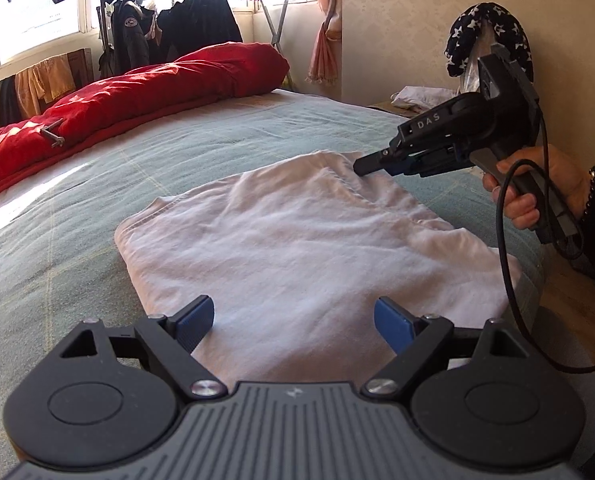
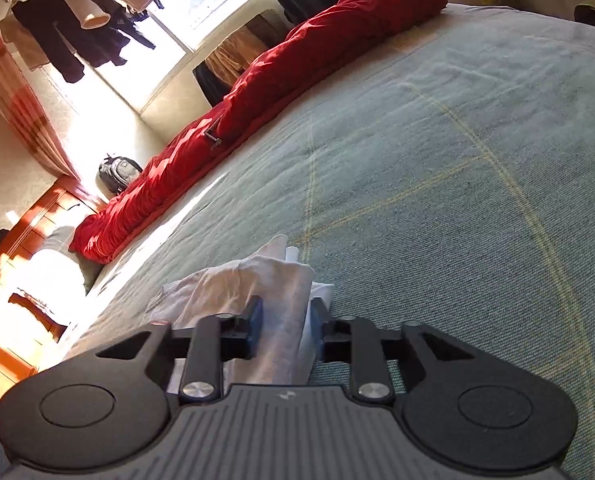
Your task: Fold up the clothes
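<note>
White shirt (image 1: 297,232) lay partly folded on the bed (image 1: 97,208), near its right edge. Right tool (image 1: 361,168) was clenched on bunched shirt fabric at the far side. Left tool (image 1: 293,320) hung released, spread wide over the shirt's near edge.

white garment (image 2: 257,292) near end hidden under right gripper (image 2: 285,332) body, lower centre. Person's hand (image 1: 537,188) cut off at right frame edge; cable (image 1: 509,264) exits lower right.
</note>
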Demonstrator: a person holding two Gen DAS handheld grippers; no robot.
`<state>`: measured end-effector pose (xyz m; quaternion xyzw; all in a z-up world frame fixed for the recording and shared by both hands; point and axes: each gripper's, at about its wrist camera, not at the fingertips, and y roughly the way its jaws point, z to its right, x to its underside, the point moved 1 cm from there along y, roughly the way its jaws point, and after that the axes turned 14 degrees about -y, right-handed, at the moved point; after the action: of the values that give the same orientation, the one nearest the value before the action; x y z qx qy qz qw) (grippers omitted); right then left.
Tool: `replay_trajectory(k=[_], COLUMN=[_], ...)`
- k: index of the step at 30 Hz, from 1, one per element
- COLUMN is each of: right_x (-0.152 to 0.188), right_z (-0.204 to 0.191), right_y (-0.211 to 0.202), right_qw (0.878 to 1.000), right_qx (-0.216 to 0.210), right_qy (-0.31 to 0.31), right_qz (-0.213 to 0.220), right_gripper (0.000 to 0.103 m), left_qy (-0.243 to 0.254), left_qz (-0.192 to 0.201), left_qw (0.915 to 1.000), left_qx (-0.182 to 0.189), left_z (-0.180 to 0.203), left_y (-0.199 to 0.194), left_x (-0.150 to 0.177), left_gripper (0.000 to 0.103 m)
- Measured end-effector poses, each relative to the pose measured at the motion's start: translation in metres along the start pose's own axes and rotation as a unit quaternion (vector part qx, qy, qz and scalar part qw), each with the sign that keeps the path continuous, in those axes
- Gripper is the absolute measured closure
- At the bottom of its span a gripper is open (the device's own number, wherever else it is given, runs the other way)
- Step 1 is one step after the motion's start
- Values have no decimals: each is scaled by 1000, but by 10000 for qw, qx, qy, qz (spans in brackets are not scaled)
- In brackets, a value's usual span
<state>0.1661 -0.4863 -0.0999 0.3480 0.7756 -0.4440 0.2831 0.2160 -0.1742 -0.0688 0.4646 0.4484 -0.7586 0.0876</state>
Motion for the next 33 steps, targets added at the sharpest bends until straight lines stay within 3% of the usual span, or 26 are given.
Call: replay_trajectory(k=[5, 8, 11, 15, 20, 25, 29, 32, 33], right_x=[-23, -27, -12, -1, -1, 27, 58, 72, 74], right_z=[-26, -24, -14, -4, -38, -86, -102, -102, -102], right_y=[-5, 4, 9, -21, -55, -51, -46, -58, -62], right_qw=[9971, 9971, 9941, 9945, 9973, 9869, 9719, 9689, 9681], right_qx=[279, 377, 829, 1011, 328, -206, 90, 139, 150], right_qy=[-648, -657, -626, -262, -630, -1506, -2057, -2184, -2195], right_qz=[270, 45, -300, -83, 169, -537, -1144, -1156, -1199], right_gripper=[101, 100, 82, 76, 68, 67, 68, 68, 68], left_qy=[-16, -160, -275, -222, -635, -1076, -951, -807, -895], left_qz=[223, 109, -214, -344, -51, 21, -181, -369, -348], left_qw=[9997, 9998, 9994, 9992, 9976, 9929, 9952, 9953, 9947], left_qx=[74, 93, 19, 13, 273, 507, 148, -397, -376], left_z=[0, -7, -15, -25, -48, -69, -74, -84, -88], left_y=[-15, -10, -1, -6, -14, 25, 71, 98, 95], left_x=[-5, -4, 2, 0, -38, -76, -77, -64, -64], left_gripper=[13, 10, 10, 10, 10, 10, 10, 8, 9])
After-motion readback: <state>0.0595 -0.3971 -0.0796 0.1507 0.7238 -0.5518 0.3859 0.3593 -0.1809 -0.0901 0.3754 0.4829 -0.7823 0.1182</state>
